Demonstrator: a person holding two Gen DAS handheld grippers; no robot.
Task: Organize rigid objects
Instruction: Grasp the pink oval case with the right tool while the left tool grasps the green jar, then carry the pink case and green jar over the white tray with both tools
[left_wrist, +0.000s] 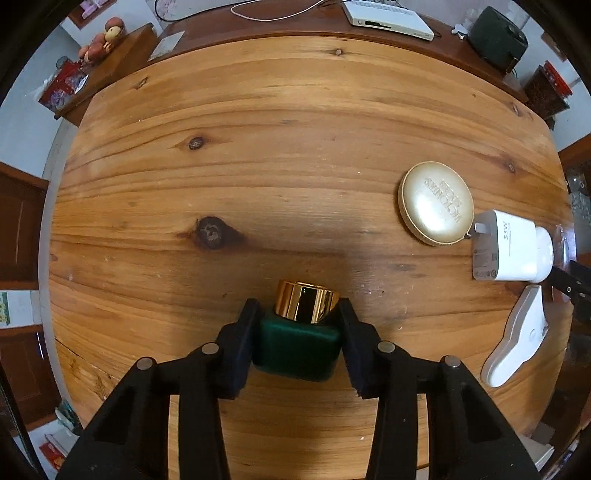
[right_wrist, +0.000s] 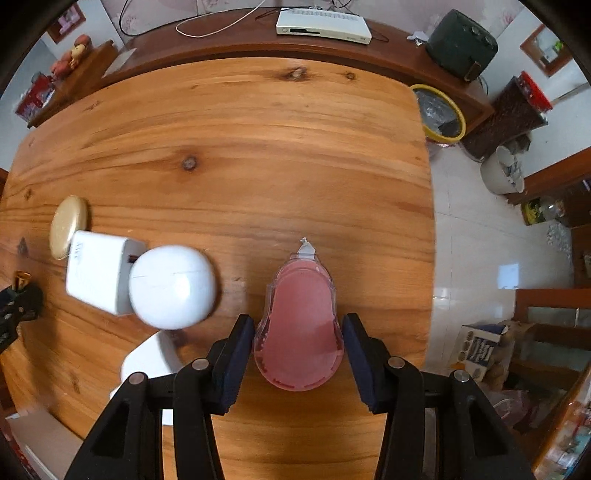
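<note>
My left gripper is shut on a green glass bottle with a gold cap, held just over the wooden table. My right gripper has its pads on both sides of a pink correction-tape dispenser in clear plastic; a small gap shows at the right pad. A gold round compact, a white charger block, a white rounded case and a white flat device lie between the two grippers.
The table's right edge drops to a tiled floor with a yellow-rimmed bin and a white bucket. A dark sideboard behind the table carries a white set-top box and a dark green speaker.
</note>
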